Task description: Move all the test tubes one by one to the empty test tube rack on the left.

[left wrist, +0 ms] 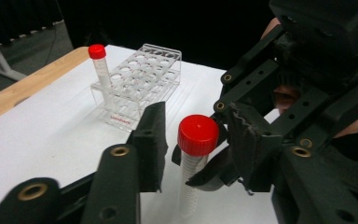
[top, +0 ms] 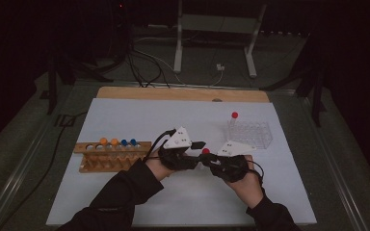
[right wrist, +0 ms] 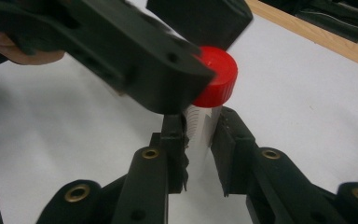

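A clear tube with a red cap [top: 205, 151] [left wrist: 197, 134] [right wrist: 216, 77] is held upright above the white mat between both hands. My right gripper [top: 208, 158] [right wrist: 200, 128] is shut on the tube's ribbed body just below the cap. My left gripper [top: 199, 146] [left wrist: 196, 128] stands open, one jaw on each side of the red cap; a gap shows on the left side. In the right gripper view, the left gripper's jaws partly cover the cap. A second red-capped tube [top: 234, 116] [left wrist: 99, 65] stands in a corner of the clear rack [top: 251, 133] [left wrist: 144, 79].
A wooden rack [top: 110, 156] at the left of the mat holds tubes with orange and blue caps. The white mat [top: 139, 115] covers a wooden table. Cables and a metal stand's legs [top: 178, 53] lie on the floor beyond.
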Action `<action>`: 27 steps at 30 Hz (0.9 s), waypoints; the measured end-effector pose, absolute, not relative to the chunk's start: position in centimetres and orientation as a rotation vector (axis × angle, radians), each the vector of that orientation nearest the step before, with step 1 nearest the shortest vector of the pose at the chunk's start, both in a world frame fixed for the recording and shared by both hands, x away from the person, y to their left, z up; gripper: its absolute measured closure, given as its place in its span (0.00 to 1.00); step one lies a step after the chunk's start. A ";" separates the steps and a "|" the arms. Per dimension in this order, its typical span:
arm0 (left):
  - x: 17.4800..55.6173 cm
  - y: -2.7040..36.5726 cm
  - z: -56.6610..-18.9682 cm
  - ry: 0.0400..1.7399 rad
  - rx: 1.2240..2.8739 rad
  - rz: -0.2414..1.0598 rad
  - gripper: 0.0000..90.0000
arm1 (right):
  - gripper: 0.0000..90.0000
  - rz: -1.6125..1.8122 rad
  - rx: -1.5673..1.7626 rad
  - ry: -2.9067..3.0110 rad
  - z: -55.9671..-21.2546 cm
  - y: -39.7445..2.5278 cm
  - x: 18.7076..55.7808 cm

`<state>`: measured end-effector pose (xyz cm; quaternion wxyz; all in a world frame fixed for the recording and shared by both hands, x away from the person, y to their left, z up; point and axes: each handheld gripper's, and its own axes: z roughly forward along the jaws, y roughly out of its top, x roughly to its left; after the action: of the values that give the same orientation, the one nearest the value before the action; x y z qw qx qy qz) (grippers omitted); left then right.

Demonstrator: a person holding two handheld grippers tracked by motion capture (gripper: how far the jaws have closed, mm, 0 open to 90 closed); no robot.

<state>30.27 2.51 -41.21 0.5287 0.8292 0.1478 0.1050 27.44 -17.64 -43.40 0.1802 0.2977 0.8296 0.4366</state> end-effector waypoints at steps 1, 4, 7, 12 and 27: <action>30.3 2.4 -41.3 0.354 1.984 0.255 0.69 | 0.83 1.234 0.841 2.344 -43.4 -17.6 27.4; 30.3 2.1 -41.5 0.356 1.999 0.269 0.72 | 0.83 1.237 0.833 2.345 -43.3 -17.6 27.4; 30.3 1.9 -41.5 0.353 1.998 0.270 0.77 | 0.83 1.235 0.833 2.344 -43.3 -17.6 27.3; 30.2 1.9 -41.5 0.336 1.997 0.288 0.79 | 0.83 1.241 0.843 2.343 -43.4 -17.7 27.4; 30.5 3.8 -40.2 0.355 1.985 0.325 0.80 | 0.32 1.373 0.874 2.217 -42.1 -19.2 27.5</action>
<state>30.50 3.84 -40.18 0.5221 0.8288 0.1484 0.1359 27.49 -19.20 -42.12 0.1944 0.3117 0.7907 0.4897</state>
